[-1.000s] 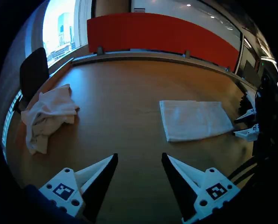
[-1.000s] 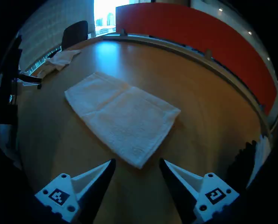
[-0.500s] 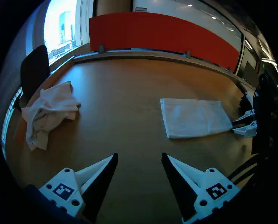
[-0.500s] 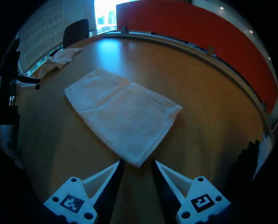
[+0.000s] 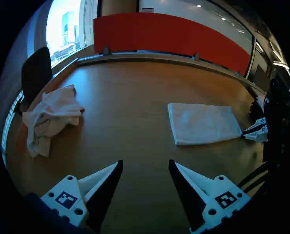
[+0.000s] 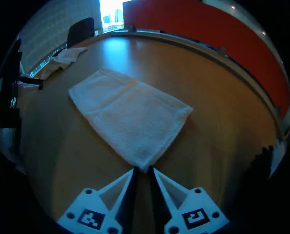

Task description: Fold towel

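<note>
A white folded towel lies flat on the wooden table, right of centre in the left gripper view. In the right gripper view that towel runs away from me, its near corner between the fingertips of my right gripper, whose jaws have closed onto it. My right gripper also appears at the towel's right corner in the left gripper view. My left gripper hangs open over bare table, well short of the towel. It appears small at the left edge of the right gripper view.
A crumpled white cloth sits near the table's left edge, seen far off in the right gripper view. A dark chair stands behind it. A red partition runs along the table's far side.
My right gripper's fingers have closed from wide apart to nearly together on the towel's near corner. The left gripper has stayed put and open.
</note>
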The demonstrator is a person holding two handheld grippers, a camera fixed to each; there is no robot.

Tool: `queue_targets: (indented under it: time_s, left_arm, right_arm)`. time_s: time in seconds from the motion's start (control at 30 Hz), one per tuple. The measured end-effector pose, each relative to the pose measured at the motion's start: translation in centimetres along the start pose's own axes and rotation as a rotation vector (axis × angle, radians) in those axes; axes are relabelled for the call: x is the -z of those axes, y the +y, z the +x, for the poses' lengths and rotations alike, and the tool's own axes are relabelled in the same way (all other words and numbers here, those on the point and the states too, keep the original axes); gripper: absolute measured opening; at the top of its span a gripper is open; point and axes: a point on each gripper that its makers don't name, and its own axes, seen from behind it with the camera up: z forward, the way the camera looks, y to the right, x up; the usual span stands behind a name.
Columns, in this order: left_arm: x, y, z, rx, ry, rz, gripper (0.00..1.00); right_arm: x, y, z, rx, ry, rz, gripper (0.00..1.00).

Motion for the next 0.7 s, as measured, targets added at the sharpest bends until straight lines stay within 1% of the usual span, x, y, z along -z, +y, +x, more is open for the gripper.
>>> queue_targets:
  time_s: [0.13,0.27,0.47,0.7]
  left_arm:
    - [0.0,0.0,0.0,-0.002,-0.001,-0.001,0.86]
    - [0.0,0.1,0.0,-0.005,-0.001,-0.002,0.86]
    - [0.0,0.1,0.1,-0.008,0.0,-0.005,0.86]
    - [0.1,-0.1,0.2,-0.009,0.001,-0.004,0.86]
  right_arm:
    - [-0.1,0.0,0.1,-0.003,0.002,0.0,0.05]
    - [-0.1,0.0,0.2,0.001,0.011,0.003,0.05]
    - [0.2,0.1,0.7,0.017,0.022,-0.016,0.05]
    - [1.3,0.2,2.9,0.037,0.062,-0.033,0.05]
